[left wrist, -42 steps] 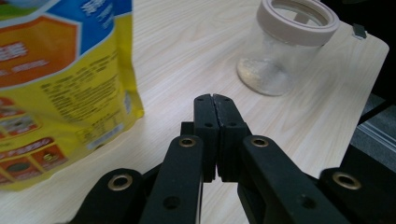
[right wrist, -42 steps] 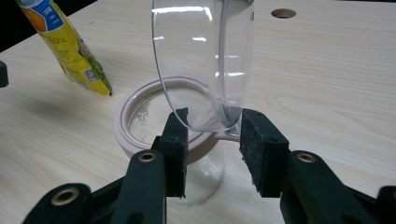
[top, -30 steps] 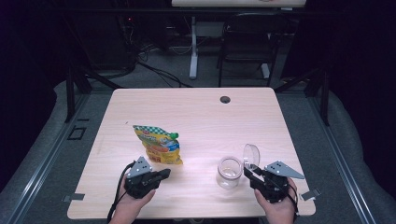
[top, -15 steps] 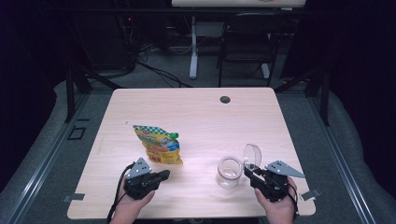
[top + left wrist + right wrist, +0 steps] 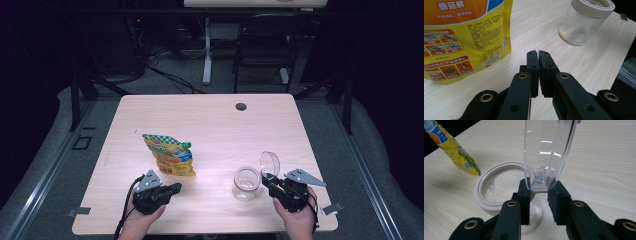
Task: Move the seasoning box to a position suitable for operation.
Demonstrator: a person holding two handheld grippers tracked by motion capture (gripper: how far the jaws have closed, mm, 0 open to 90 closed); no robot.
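Note:
A clear glass jar (image 5: 246, 182) with a pale rim (image 5: 486, 195) stands open near the table's front right. Its clear round lid (image 5: 269, 163) is tipped up on edge beside the mouth. My right gripper (image 5: 267, 179) comes in from the right. Its jaws have just been closing, and the pads now sit against both sides of the lid's lower edge (image 5: 547, 150). A yellow food pouch (image 5: 169, 156) lies at front left. My left gripper (image 5: 176, 188) rests just in front of the pouch (image 5: 461, 37), shut with nothing in it (image 5: 538, 53). It points toward the jar (image 5: 584, 22).
The light wooden table (image 5: 210, 120) has a dark cable hole (image 5: 241, 106) near its far edge. Behind the table stand a chair (image 5: 262, 47) and a white desk leg (image 5: 207, 50), with cables on the floor.
The right gripper's jaws have drawn in on the lid. The left hand, the pouch and the jar have not moved.

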